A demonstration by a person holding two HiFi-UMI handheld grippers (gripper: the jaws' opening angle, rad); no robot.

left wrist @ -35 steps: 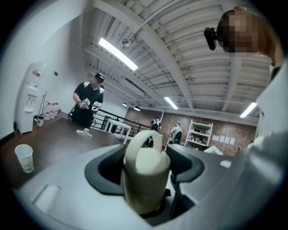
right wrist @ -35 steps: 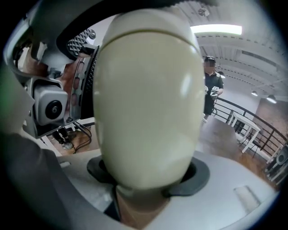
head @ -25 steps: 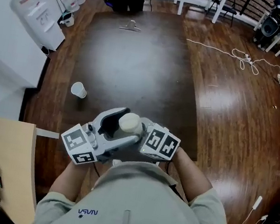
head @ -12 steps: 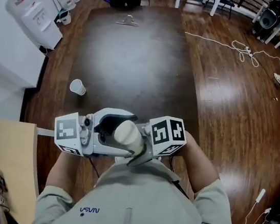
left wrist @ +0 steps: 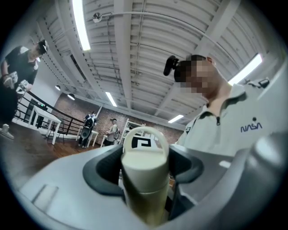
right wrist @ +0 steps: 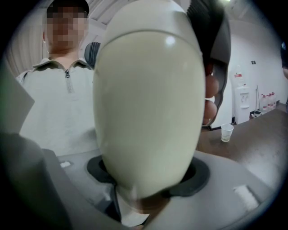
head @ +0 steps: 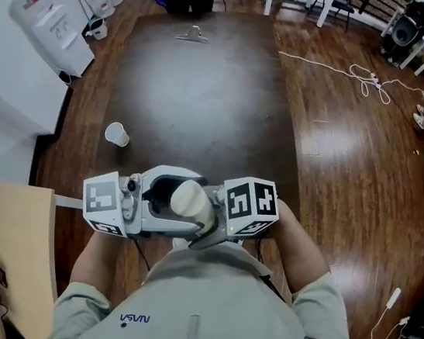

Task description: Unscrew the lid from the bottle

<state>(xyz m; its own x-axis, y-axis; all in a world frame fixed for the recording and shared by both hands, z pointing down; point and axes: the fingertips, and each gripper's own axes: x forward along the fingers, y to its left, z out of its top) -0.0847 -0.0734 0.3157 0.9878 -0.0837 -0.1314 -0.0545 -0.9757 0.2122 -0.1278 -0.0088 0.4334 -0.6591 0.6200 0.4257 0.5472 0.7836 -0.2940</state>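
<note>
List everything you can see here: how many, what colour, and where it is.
bottle: one, cream, held between both grippers at the person's chest
lid: one, cream, loop handle, on the bottle
paper cup: one, white, left side of table
table: one, dark brown, centre
cable: one, white, floor at upper right
water dispenser: one, white, far left
left hand-held gripper: one, grey, jaws just closing, on the lid
right hand-held gripper: one, grey, shut on the bottle's body
</note>
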